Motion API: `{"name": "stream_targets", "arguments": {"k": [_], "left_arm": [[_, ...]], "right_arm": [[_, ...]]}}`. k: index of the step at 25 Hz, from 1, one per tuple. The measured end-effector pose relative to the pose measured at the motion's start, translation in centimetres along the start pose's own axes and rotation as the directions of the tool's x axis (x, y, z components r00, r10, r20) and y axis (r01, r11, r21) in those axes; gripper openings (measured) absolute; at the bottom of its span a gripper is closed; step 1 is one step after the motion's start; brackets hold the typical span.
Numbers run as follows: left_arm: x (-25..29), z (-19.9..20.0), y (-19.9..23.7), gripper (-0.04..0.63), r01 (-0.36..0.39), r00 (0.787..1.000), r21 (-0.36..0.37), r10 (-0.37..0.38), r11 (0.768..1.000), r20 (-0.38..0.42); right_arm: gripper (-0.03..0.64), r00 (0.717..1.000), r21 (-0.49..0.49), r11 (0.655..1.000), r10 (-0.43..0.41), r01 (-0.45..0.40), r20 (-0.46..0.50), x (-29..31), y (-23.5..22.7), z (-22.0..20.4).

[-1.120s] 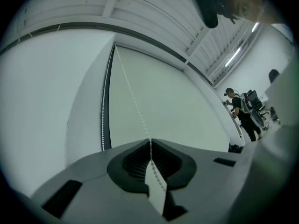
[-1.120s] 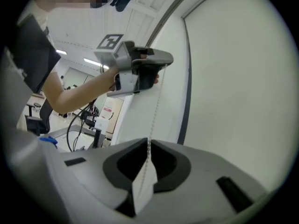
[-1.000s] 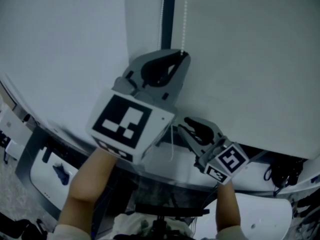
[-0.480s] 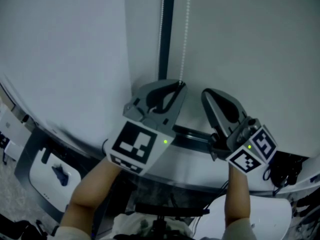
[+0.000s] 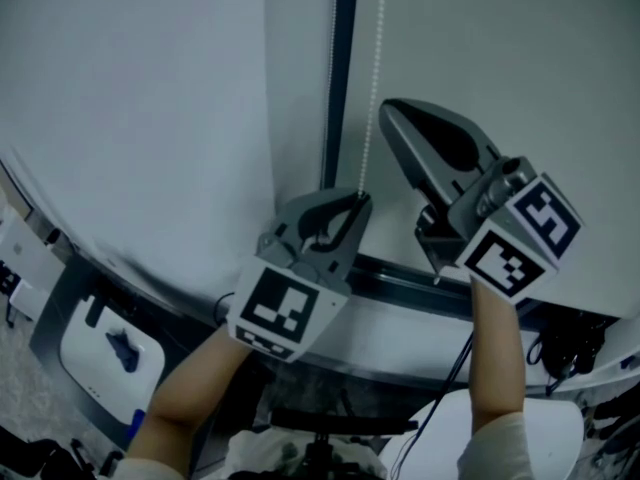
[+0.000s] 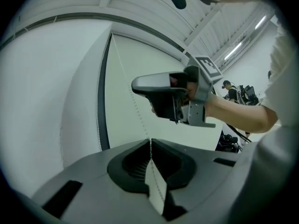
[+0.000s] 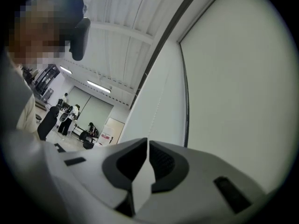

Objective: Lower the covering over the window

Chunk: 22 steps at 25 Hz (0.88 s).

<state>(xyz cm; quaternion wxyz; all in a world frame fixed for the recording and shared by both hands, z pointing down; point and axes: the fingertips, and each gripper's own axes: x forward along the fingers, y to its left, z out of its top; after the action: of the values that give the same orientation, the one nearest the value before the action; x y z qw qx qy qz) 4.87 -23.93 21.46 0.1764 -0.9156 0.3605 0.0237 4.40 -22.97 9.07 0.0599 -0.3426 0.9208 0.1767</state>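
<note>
The blind (image 5: pixel 520 88) fills the pale panel from 12 to 3 o'clock in the head view; you can't tell from here where its bottom edge hangs. Its chain (image 5: pixel 373 118) drops from 12 o'clock to the centre, just right of the dark frame strip (image 5: pixel 342 68). Your left gripper (image 5: pixel 357 199) is clamped on that chain at the centre, pads closed with the beads running through the slit. Your right gripper (image 5: pixel 392 109) sits higher, at 1 o'clock, tips just beside the chain. Its jaws are almost together and have just been opening a touch, with no bead visibly pinched between them.

You look to be mid hand-over-hand. If your right jaws close before the chain is inside the gap, they snap on air and the pull goes nowhere. Let go with the left before the right bites and the chain may swing away. A second strand (image 5: pixel 330 88) lies against the strip at 11 o'clock; grab that one and the blind would likely rise. Pull sideways and the beads could skip or jam
</note>
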Motion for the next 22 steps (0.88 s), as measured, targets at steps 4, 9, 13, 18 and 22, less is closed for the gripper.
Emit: {"name": "stream_targets", "arguments": {"k": [4,9,13,18,22], "left_arm": [[0.0,-1.5,-0.1,0.028,0.002,1.000,-0.021,-0.003,1.000,-0.017],[0.0,-2.3,-0.6,0.028,0.008,1.000,-0.043,-0.008,0.999,-0.013],[-0.1,-3.5,-1.5,0.028,0.026,0.999,-0.055,-0.028,0.998,-0.028],[-0.3,-7.4,-2.8,0.028,0.045,0.992,-0.078,-0.053,0.996,-0.113],[-0.9,-10.4,-4.5,0.028,0.056,0.984,-0.098,-0.071,0.994,-0.162]], "right_arm": [[0.092,0.999,0.038,0.998,0.047,-0.046,-0.020,1.1,-0.1,0.5],[0.141,0.997,0.063,0.996,0.072,-0.070,-0.022,1.7,0.0,0.8],[0.143,0.996,0.063,0.994,0.089,-0.089,-0.008,2.3,-0.1,1.6],[0.092,0.997,0.022,0.997,0.071,-0.070,-0.012,3.0,-0.7,2.1],[0.034,0.998,-0.018,0.998,0.058,-0.058,-0.037,3.0,-0.8,1.6]]}}
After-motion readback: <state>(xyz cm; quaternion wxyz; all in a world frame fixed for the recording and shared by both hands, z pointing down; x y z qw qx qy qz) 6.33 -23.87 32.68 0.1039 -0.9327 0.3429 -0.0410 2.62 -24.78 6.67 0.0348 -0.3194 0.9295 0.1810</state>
